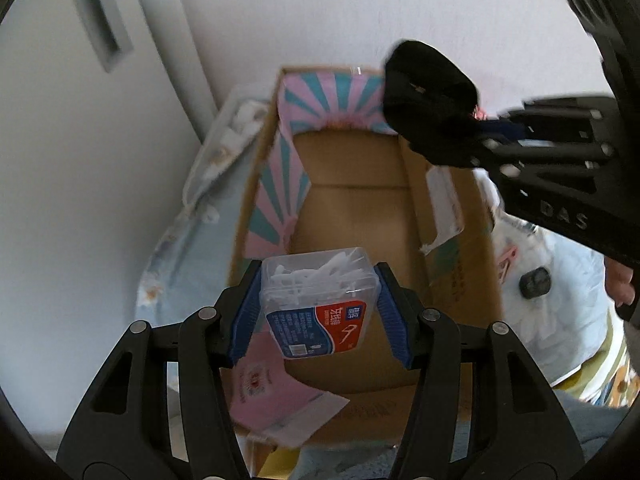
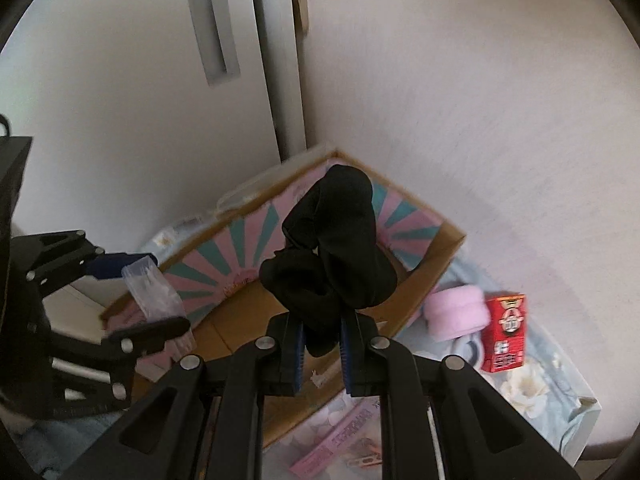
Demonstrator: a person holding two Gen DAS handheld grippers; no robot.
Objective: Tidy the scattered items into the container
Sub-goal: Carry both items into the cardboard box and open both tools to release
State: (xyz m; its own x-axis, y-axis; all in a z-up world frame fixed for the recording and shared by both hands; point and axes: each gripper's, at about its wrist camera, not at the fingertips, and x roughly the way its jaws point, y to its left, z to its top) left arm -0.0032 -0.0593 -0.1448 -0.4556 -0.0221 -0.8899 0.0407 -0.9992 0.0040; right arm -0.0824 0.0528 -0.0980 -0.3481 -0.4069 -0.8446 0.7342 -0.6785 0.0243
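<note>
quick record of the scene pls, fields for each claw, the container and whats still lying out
left claw: shut on clear floss pick box, above the box opening
right claw: shut on black scrunchie
container: cardboard box, flaps open, inside looks bare
still out: red carton, pink roll

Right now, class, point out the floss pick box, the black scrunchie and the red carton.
floss pick box (image 1: 320, 304): left wrist view, on its clear front above the label.
black scrunchie (image 2: 340, 256): right wrist view, on its bunched middle.
red carton (image 2: 505, 332): right wrist view, on its front face.
</note>
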